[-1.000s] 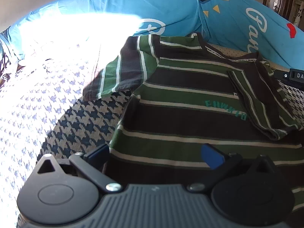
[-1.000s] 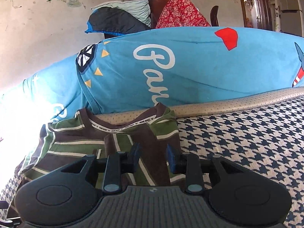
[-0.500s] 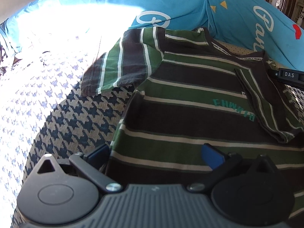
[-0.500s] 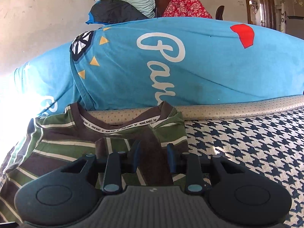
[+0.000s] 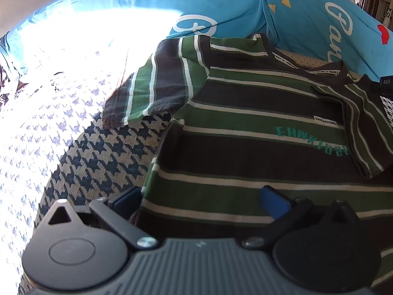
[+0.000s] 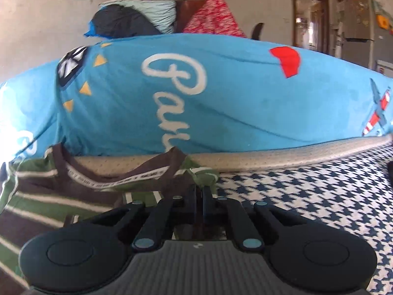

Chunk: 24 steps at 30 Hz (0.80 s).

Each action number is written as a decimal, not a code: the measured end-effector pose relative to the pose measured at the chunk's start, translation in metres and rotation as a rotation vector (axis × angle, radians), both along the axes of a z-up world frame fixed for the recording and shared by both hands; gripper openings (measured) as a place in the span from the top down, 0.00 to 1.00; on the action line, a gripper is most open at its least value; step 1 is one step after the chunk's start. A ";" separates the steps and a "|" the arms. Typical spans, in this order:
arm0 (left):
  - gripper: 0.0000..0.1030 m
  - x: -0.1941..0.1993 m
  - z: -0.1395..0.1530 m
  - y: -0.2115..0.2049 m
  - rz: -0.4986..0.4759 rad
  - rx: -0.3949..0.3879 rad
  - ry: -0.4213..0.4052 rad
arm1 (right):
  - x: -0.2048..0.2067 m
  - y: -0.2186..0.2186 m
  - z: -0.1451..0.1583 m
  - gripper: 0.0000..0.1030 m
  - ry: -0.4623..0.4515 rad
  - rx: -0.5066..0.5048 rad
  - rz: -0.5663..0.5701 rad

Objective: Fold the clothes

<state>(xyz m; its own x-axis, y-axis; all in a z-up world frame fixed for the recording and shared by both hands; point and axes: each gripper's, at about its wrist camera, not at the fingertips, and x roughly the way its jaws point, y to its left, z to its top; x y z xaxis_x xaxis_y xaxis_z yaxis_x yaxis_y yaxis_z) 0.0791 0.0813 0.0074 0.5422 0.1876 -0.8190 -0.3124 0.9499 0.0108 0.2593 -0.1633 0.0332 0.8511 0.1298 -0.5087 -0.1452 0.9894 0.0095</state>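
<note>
left tool (image 5: 201, 196): blk body, blue pads | right tool (image 6: 199, 191): blk, ribbed grey base

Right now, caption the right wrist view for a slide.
Right gripper shut on striped shirt near its collar, blue cushion behind.

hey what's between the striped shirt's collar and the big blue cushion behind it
A strip of beige dotted edging, seen in the right wrist view, between the striped shirt collar and the blue cushion.

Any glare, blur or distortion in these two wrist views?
Left wrist: sunlight blows out the houndstooth cover at left; the striped shirt is sharp. Right wrist: motion blur softens the blue cushion. Both: fisheye bending.
</note>
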 end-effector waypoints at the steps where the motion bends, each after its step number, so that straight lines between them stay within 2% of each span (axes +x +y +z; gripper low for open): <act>1: 0.00 0.000 0.000 0.000 -0.001 0.000 0.001 | 0.002 -0.011 0.003 0.96 -0.002 0.035 -0.065; 5: 0.00 0.000 0.002 -0.001 -0.003 0.000 -0.005 | 0.007 -0.042 0.005 0.94 0.021 0.062 -0.238; 7: 0.00 0.000 0.004 0.000 0.000 -0.001 -0.009 | 0.006 -0.056 0.008 0.92 0.062 0.113 -0.261; 9: 0.00 0.000 0.006 0.000 0.006 -0.001 -0.013 | 0.000 -0.063 0.014 0.88 0.066 0.139 -0.268; 12: 0.00 0.000 0.008 0.000 0.011 0.002 -0.016 | -0.014 -0.066 0.029 0.79 0.059 0.158 -0.235; 17: 0.00 -0.002 0.009 -0.002 0.008 0.008 -0.005 | -0.035 -0.061 0.041 0.78 0.113 0.241 -0.109; 21: 0.00 -0.005 0.011 -0.007 -0.014 0.010 -0.004 | -0.055 -0.048 0.037 0.78 0.179 0.269 0.015; 24: 0.00 -0.007 0.012 -0.010 -0.025 0.011 0.003 | -0.069 -0.041 0.030 0.78 0.222 0.256 0.047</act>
<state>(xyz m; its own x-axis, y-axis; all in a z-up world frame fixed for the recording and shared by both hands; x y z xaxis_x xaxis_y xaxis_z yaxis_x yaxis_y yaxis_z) 0.0725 0.0710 0.0194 0.5445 0.1830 -0.8186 -0.2889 0.9571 0.0218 0.1901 -0.2042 0.0637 0.7134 0.3133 -0.6268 -0.1569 0.9432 0.2929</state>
